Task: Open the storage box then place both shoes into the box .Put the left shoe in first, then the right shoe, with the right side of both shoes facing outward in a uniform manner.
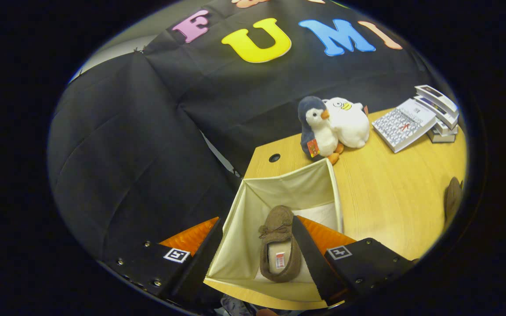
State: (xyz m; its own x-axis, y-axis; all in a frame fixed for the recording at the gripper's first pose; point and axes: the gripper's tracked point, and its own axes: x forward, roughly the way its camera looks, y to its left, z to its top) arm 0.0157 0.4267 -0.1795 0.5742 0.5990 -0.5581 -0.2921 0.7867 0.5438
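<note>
Tongs [255,252] wide over box [334,186]; brown shoe [279,245] inside (second shoe [453,199], perhaps, beyond); penguin [319,129] behind.

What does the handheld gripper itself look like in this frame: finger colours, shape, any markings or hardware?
The gripper has two black, flat, wedge-shaped fingers with orange ribbed panels behind them. Each finger's black base block carries a small square black-and-white tag and several silver screws. No cables can be seen. The fingers stand apart over the storage box.
</note>
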